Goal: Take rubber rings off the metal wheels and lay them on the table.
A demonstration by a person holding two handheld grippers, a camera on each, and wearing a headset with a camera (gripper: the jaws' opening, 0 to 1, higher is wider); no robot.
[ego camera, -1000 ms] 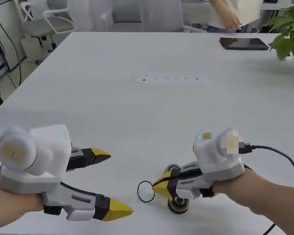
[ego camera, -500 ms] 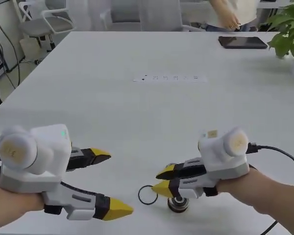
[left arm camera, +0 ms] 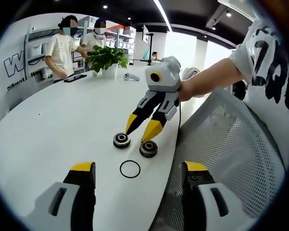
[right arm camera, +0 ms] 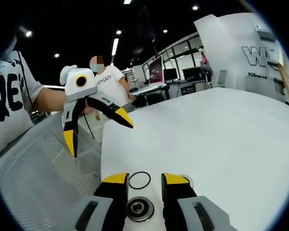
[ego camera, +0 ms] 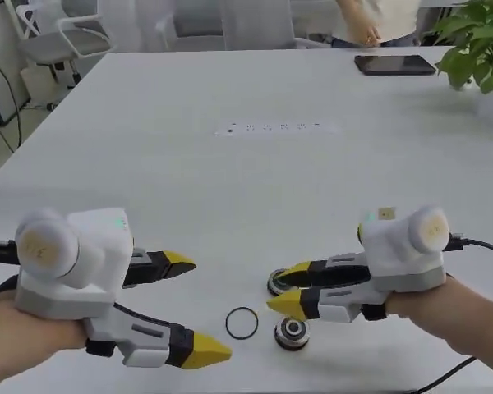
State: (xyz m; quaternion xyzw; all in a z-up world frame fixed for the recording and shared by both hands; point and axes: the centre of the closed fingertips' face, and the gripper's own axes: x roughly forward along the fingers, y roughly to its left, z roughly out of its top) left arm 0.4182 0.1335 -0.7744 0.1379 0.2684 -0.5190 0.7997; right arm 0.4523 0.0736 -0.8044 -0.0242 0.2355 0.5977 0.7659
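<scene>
Ahead of the left gripper point(ego camera: 205, 310)'s wide-spread fingers the table point(ego camera: 230, 189) is bare up to the rubber ring point(left arm camera: 129, 169). Past the ring, one metal wheel point(left arm camera: 148, 148), a second wheel point(left arm camera: 121, 140) and the right gripper point(left arm camera: 138, 133)'s fingers block the way.

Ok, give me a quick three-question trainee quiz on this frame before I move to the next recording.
1. True or false: the rubber ring lies flat on the table, held by neither gripper.
2. How many metal wheels stand on the table? A one, B two, C four.
3. Fill in: the jaws of the left gripper are ___.
Key: 1 true; 2 B; 3 open.
</scene>
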